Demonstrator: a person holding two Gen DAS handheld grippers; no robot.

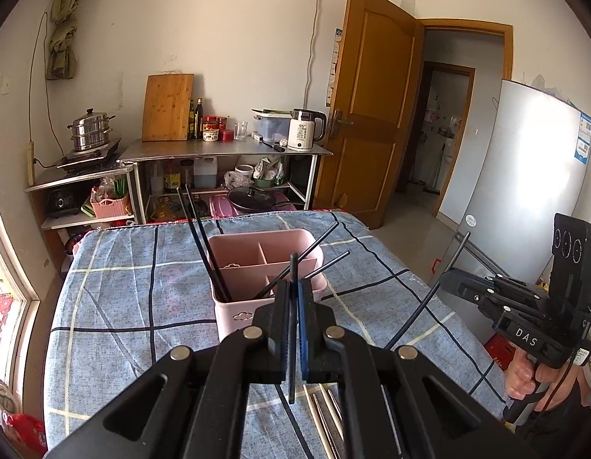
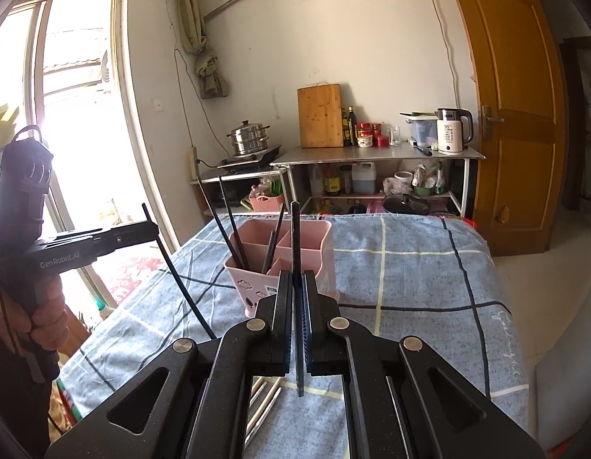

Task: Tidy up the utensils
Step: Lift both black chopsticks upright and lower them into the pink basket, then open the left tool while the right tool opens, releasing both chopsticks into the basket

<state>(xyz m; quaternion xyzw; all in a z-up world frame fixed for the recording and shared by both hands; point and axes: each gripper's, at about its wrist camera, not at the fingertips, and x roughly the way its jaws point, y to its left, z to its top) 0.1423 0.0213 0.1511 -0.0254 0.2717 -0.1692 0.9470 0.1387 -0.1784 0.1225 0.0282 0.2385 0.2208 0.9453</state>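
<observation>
Risk: each black chopstick is pinched at one narrow point, so either may pivot or slip and miss the pink utensil caddy (image 1: 267,267). Left gripper (image 1: 294,294): jaws clenched on a black chopstick (image 1: 293,344) standing upright between them, caddy just ahead on the worktop (image 1: 116,306). Right gripper (image 2: 296,287): jaws clenched on a second black chopstick (image 2: 297,298), likewise upright, caddy ahead and slightly left; steel chopsticks (image 2: 265,401) lie beneath.

Black tool (image 1: 294,287), silver rivets, blue pads, "DAS" lettering
</observation>
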